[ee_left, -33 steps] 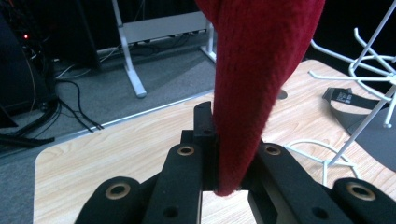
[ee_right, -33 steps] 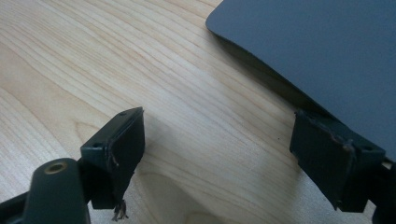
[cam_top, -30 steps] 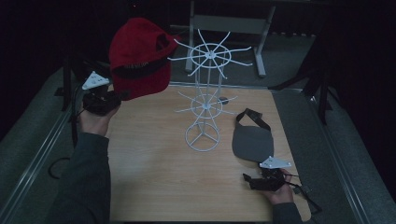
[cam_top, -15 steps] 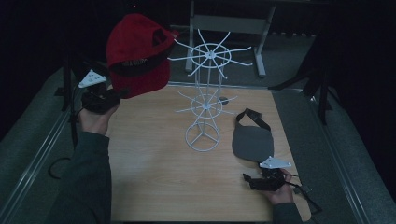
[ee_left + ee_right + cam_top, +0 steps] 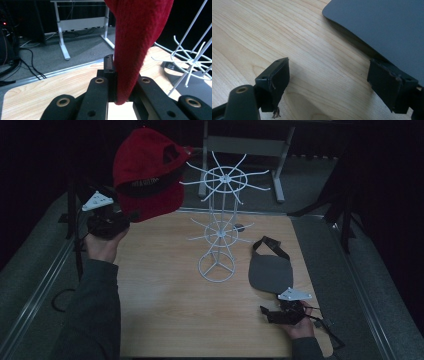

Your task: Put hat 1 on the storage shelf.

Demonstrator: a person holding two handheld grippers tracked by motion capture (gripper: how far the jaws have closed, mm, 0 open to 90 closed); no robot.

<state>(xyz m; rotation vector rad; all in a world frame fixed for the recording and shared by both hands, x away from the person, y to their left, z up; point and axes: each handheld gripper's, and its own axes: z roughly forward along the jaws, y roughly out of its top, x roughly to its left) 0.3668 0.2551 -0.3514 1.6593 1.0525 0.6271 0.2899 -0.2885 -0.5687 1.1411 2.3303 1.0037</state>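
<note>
My left gripper (image 5: pixel 131 215) is pinching the brim of the red cap (image 5: pixel 146 172); in the left gripper view the red cloth (image 5: pixel 136 45) sits clamped between both jaws, pressed tight. Cap is held up in the air, above the far-left corner of the wooden table (image 5: pixel 165 320), crown up, just left of the white wire rack (image 5: pixel 220 227). Cap and rack apart, no contact seen.

My right gripper (image 5: pixel 267 312) lies low at the near-right part of the table. In the right gripper view its jaws stand spread wide w/ bare wood between them; nothing gripped. One jaw sits right at the edge of the grey cap (image 5: pixel 384 27), touching or not I cannot tell.

Grey cap (image 5: pixel 270 270) lies flat on the table, right of the rack's ring base, strap end pointing to the far side. Rack stands upright near table centre, two tiers of spokes, top tier the wider. Rack spokes carry nothing.
</note>
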